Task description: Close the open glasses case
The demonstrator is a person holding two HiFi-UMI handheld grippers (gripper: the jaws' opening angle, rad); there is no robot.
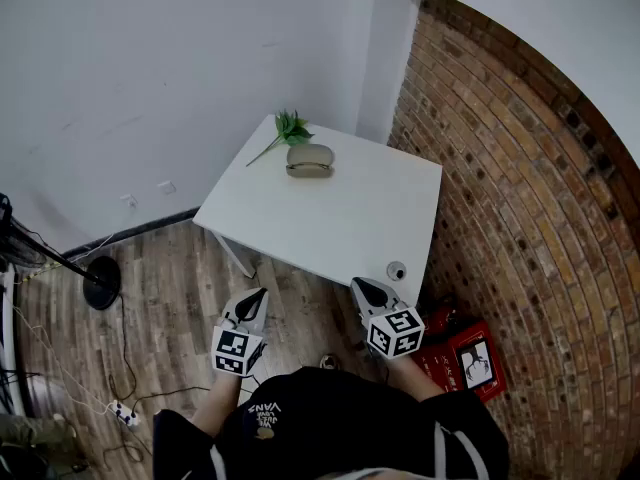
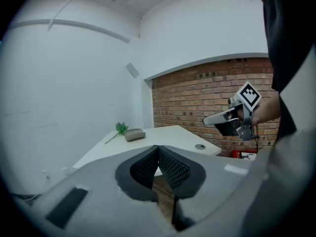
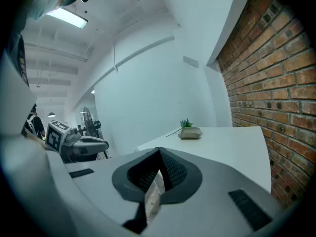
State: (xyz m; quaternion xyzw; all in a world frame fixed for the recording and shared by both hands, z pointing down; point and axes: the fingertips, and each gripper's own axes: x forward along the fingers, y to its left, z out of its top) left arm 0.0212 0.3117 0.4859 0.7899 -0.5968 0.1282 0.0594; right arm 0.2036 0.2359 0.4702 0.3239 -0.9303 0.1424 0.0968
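Note:
A greyish-beige glasses case point(image 1: 310, 160) lies at the far side of the white table point(image 1: 350, 218), its lid slightly raised. It also shows small in the left gripper view as the case point(image 2: 134, 134) and in the right gripper view as the case point(image 3: 190, 132). A green plant sprig point(image 1: 290, 128) lies just behind it. My left gripper point(image 1: 258, 296) is over the wooden floor short of the table's near edge, shut and holding nothing. My right gripper point(image 1: 360, 286) is at the near edge, shut too, with nothing in it. Both are far from the case.
A brick wall point(image 1: 520, 188) runs along the table's right side. A round grommet point(image 1: 396, 269) sits near the table's front right corner. On the floor are a red box point(image 1: 465, 358), a black stand base point(image 1: 100, 288) and a power strip point(image 1: 125, 413) with cables.

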